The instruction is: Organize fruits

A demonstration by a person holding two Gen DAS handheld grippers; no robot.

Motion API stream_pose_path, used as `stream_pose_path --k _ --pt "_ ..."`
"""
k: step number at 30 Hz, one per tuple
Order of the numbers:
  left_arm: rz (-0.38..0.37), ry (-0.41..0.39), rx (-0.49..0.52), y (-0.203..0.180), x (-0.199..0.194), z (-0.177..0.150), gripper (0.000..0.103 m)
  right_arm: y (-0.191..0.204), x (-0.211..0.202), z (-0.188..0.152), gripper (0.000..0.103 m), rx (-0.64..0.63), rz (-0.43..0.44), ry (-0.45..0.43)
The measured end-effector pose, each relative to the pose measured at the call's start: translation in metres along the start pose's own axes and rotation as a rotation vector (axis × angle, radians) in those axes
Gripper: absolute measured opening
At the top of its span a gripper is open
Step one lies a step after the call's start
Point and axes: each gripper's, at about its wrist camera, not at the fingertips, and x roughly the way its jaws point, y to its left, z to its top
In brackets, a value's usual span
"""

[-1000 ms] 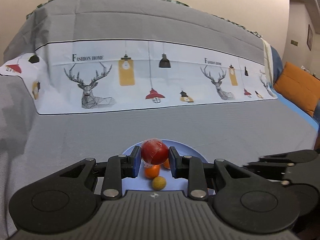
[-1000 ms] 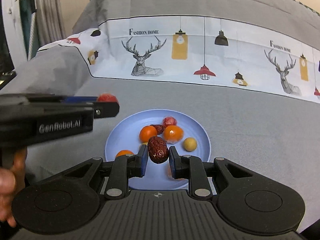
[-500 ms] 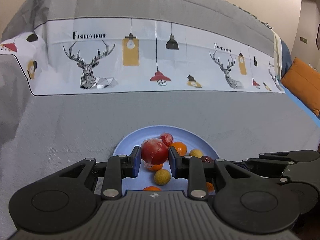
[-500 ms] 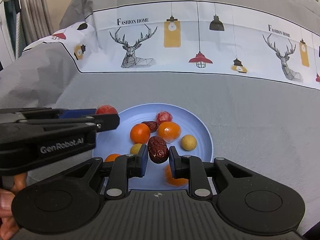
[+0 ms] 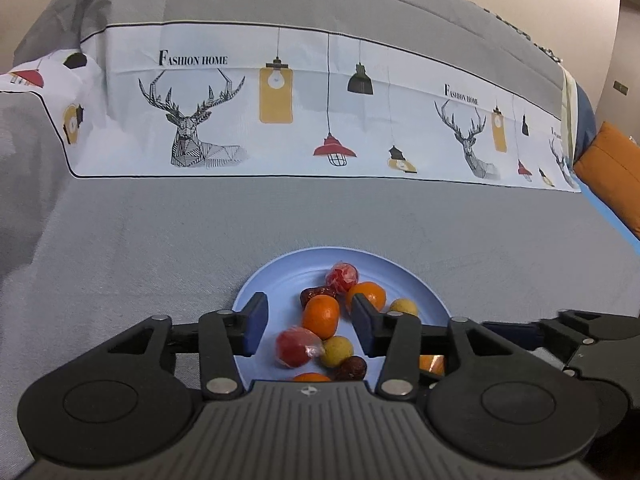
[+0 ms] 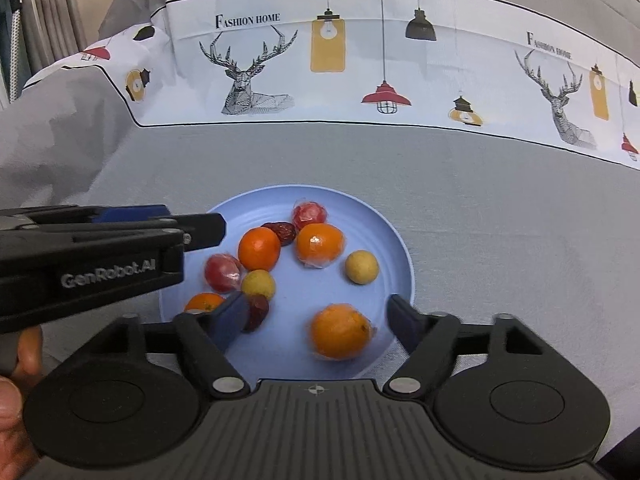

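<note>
A light blue plate (image 5: 276,276) (image 6: 384,224) on the grey cloth holds several oranges, yellow fruits, dates and wrapped red fruits. My left gripper (image 5: 308,314) hangs over its near left part with its jaws opening. Nothing is pressed between its pads; a wrapped red fruit (image 5: 296,347) (image 6: 222,273) lies loose on the plate below them. My right gripper (image 6: 318,312) has its jaws opening wide over the plate's near edge. A dark date (image 6: 258,310) rests beside its left finger, and an orange (image 6: 340,332) lies untouched between the fingers. The left gripper (image 6: 192,222) reaches in from the left.
The grey cloth has a white band (image 5: 320,120) printed with deer and lamps behind the plate. An orange cushion (image 5: 612,176) sits at the far right. A hand (image 6: 16,360) holds the left gripper's handle. Curtains (image 6: 40,0) hang at the far left.
Both grippers came down closer to the plate and opened. The red fruit left the left gripper and the date left the right one; both now lie on the plate.
</note>
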Motion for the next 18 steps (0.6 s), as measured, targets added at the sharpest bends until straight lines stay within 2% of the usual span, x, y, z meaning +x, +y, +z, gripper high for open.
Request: stream_pose_path --k 1,2,4,7,13,18 --pt "0.005 -0.005 0.001 0.000 -0.002 0.000 0.060 0.000 -0.001 0.000 0.093 0.000 -0.009 0.002" --pt "0.012 -0.012 0.001 0.000 -0.005 -0.001 0.063 -0.001 -0.002 -0.001 0.095 -0.001 -0.017 0.004" --pt "0.026 -0.026 -0.002 0.000 -0.010 -0.001 0.076 -0.002 -0.006 -0.001 0.100 -0.006 -0.032 0.006" --pt "0.043 -0.044 -0.008 0.002 -0.020 -0.002 0.085 -0.004 -0.013 -0.004 0.102 -0.013 -0.050 0.008" --pt "0.145 -0.038 0.003 -0.005 -0.039 -0.011 0.088 -0.014 -0.026 -0.011 0.102 0.015 -0.093 0.036" --pt "0.136 0.003 -0.029 -0.011 -0.057 -0.026 0.088 -0.019 -0.040 -0.023 0.102 -0.023 -0.121 0.024"
